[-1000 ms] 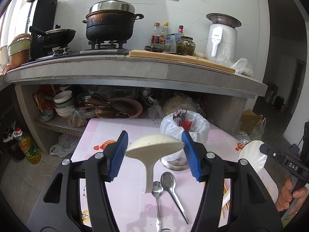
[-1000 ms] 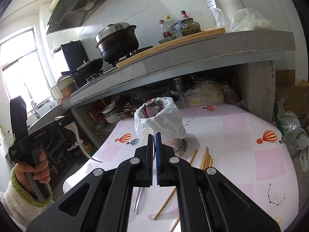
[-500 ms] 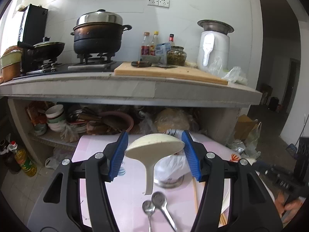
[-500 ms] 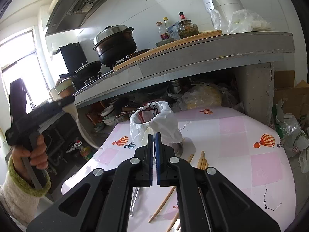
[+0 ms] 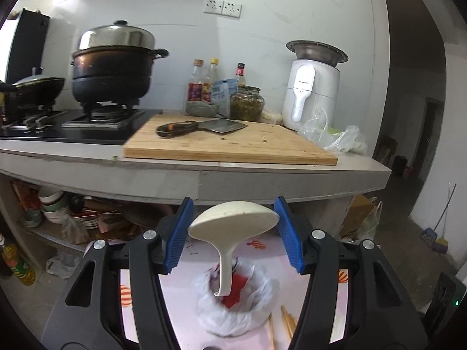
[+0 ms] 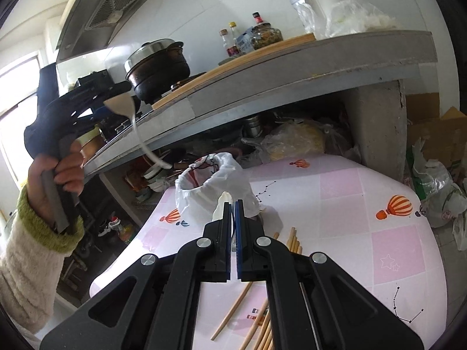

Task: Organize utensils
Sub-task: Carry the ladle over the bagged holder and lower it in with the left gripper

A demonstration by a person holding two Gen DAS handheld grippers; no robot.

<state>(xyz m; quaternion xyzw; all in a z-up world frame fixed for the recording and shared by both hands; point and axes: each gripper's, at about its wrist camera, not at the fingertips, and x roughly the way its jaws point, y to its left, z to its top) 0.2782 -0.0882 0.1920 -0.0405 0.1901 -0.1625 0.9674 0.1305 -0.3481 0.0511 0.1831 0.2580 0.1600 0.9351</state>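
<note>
Left gripper (image 5: 233, 230) pinches white ladle (image 5: 233, 221) by its bowl, handle hanging over the bag-lined cup (image 5: 236, 306). Right gripper (image 6: 232, 207) pressed together, empty, chopsticks (image 6: 233, 312) on table below.

grippers: black frames, silver screws, blue ribbed pads (image 5: 178, 233)
left sleeve (image 6: 27, 268): cream fleece, fuzzy green cuff (image 6: 43, 227)
</note>
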